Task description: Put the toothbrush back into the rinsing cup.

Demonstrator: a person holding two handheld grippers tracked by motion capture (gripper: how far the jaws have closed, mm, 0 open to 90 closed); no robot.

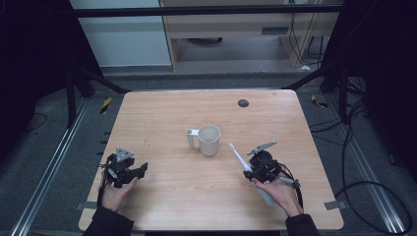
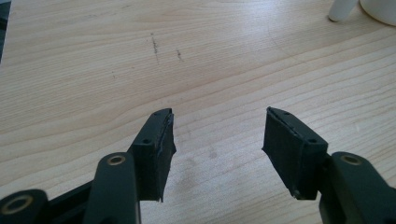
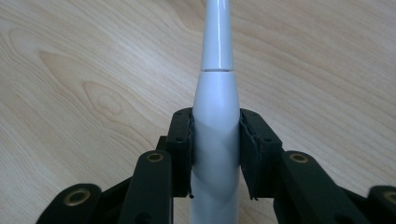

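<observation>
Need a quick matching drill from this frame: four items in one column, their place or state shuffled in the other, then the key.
Items:
1. electric toothbrush
2. white mug
3. left tool
4. right tool

Place or state:
A. open, nothing between its jaws
B. stands upright near the middle of the wooden table
C. shut on a white handle
D. clamped between two black jaws, slim neck pointing toward the mug

Pairs: 1-D, 2-B, 3-A, 4-C
</observation>
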